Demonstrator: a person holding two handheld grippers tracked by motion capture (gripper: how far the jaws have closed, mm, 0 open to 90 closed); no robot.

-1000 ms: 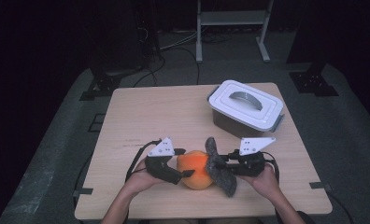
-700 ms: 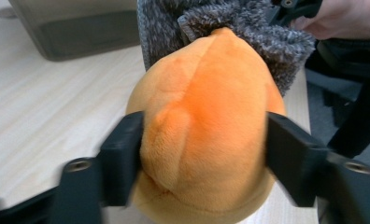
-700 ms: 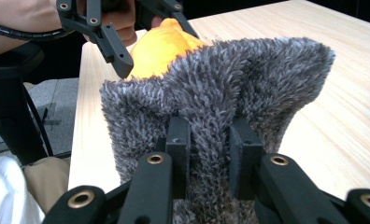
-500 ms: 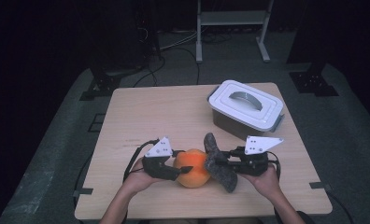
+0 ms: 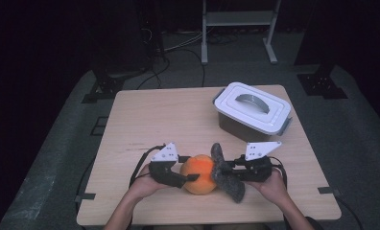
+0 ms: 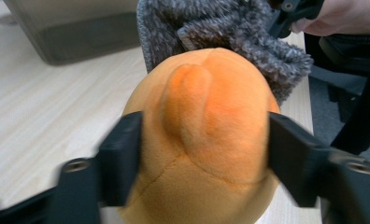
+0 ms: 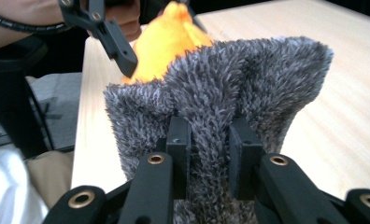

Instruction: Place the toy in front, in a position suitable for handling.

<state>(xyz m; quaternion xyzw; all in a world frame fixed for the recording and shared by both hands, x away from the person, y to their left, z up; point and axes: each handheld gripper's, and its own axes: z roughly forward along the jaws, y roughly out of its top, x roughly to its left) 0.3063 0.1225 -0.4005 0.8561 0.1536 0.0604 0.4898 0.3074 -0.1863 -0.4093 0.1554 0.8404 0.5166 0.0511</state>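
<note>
Pale wooden table [image 5: 145, 120] carried a white lidded plastic box [image 5: 252, 111] at its far side. Nearer the person than that box, the left gripper [image 6: 199, 154] clamped a round orange plush toy [image 5: 199, 173], which lay directly between the 2 tools; the right gripper [image 7: 210, 140] pinched a fuzzy grey fabric sock [image 5: 225, 173] touching it.

The right tongs [image 7: 205, 154] pinch a raised fold of a grey fuzzy cloth [image 7: 248, 84] between their two black jaws, which stand close together with the fold squeezed between them. Beyond the cloth, up and to the left of the tongs, an orange plush toy [image 7: 167, 39] pokes out, touching the cloth's far edge. The left tongs [image 7: 115, 39] press one black jaw against the toy's side. The pale wooden desk [image 7: 342, 116] lies beneath.
</note>
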